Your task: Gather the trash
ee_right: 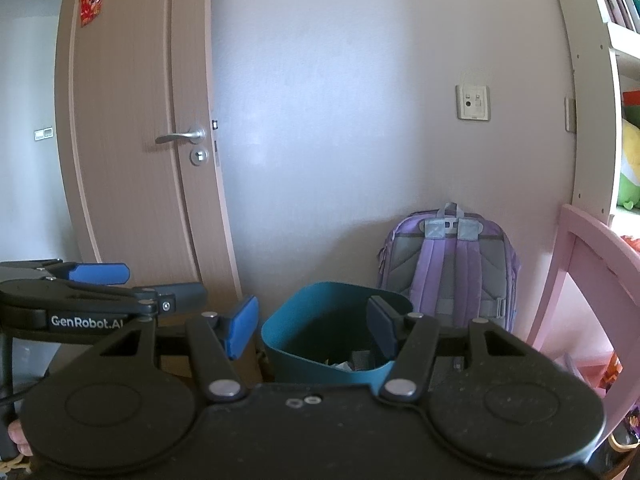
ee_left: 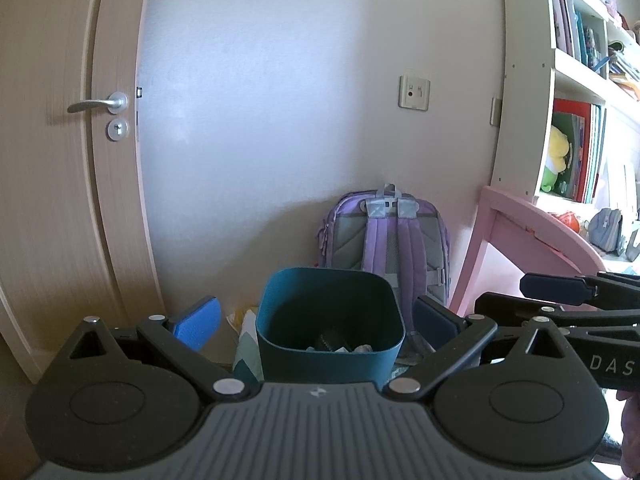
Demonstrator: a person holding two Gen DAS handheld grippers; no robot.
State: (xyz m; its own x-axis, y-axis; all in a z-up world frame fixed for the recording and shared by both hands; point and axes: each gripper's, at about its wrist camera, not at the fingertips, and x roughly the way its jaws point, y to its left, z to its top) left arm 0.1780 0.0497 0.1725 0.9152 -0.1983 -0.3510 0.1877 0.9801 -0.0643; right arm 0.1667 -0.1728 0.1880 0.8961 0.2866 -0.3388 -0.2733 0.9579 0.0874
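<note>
Both grippers hover wide open and empty over a teal bin by the wall.

The left gripper [ee_left: 316, 320] and right gripper [ee_right: 312, 326] each spread their blue-padded fingers [ee_left: 198, 322] apart, gripping nothing — the teal bin [ee_left: 330, 356] sits on the floor between and beyond them, crumpled trash [ee_left: 340, 346] visible at its bottom. Just behind the bin a purple backpack [ee_left: 386, 236] leans against the wall; a pink table [ee_left: 532, 236] stands to the right below a bookshelf [ee_left: 580, 80] — a wooden door [ee_left: 60, 140] is to the left. Something pale and yellow [ee_left: 244, 320] lies beside the bin, unclear.
</note>
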